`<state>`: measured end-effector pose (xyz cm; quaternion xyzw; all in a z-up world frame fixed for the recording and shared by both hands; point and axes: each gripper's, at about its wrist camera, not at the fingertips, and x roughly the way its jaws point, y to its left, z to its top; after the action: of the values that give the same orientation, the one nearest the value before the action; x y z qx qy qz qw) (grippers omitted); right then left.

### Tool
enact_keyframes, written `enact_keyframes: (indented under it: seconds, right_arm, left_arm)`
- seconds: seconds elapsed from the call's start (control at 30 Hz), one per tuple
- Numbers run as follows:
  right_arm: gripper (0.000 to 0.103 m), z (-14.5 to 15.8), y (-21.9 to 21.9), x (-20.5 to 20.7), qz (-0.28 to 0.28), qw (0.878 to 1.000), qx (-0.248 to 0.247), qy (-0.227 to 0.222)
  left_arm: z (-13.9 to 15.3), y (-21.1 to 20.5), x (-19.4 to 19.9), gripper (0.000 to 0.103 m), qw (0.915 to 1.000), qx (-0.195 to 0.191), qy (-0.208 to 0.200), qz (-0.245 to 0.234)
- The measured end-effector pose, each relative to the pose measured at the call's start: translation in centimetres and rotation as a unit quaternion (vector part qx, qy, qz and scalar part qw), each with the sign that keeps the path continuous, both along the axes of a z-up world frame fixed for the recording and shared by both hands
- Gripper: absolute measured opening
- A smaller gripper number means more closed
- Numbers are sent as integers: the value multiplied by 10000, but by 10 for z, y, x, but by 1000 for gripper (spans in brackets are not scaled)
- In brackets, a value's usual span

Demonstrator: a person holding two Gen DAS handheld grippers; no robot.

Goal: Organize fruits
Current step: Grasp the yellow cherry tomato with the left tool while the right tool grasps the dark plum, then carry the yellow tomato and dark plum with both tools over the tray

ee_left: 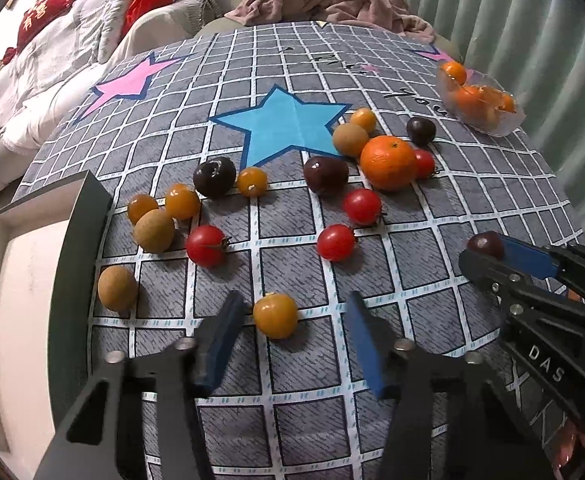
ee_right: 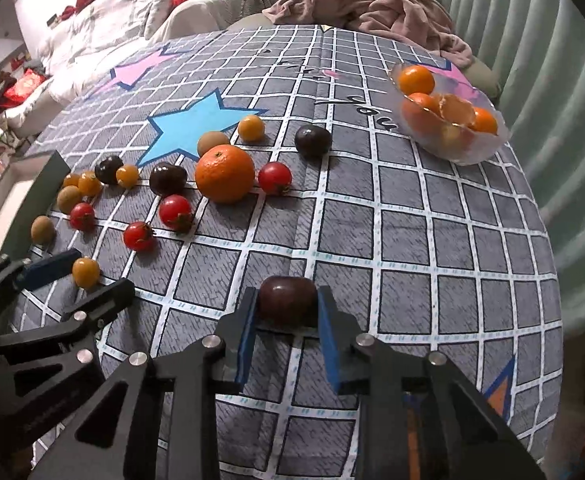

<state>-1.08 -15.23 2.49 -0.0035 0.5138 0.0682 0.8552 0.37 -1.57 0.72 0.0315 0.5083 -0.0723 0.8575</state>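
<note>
On a grid-patterned cloth (ee_right: 412,240) printed with stars, the right gripper (ee_right: 288,308) has its blue-padded jaws pinching a dark plum (ee_right: 288,300) that sits on the surface at its tips. The left gripper (ee_left: 296,316) holds its jaws spread around a yellow tomato (ee_left: 275,315), one pad just beside the fruit, the other apart from it. Scattered at 12 o'clock from the left gripper lie red tomatoes, more yellow ones, tan round fruits, dark plums and a large orange (ee_left: 389,163). A clear bowl (ee_right: 452,148) of small oranges stands at about 1 o'clock from the right gripper, near the far edge. A dark-rimmed tray (ee_left: 72,240) borders the surface at 9 o'clock from the left gripper.
</note>
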Motion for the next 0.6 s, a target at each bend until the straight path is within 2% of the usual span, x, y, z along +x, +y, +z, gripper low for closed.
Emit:
enact_keyframes:
  seconds: [0.03, 0.1, 0.37, 0.6]
  right_arm:
    - [31, 0, -1, 0, -16, 10000, 50, -2]
    - [31, 0, -5, -3, -40, 9999, 141, -6]
    - [31, 1, -12, -10, -81, 9993, 363, -1]
    - [31, 3, -21, -22, -113, 9981, 609, 9]
  left_arm:
    - [0, 1, 0, 39, 10000, -20, -19, -3]
    - [1, 4, 0, 23, 10000, -89, -34, 6]
    - [2, 16, -2, 22, 9985, -545, 78, -13]
    - [7, 9, -15, 22, 9991, -376, 26, -168]
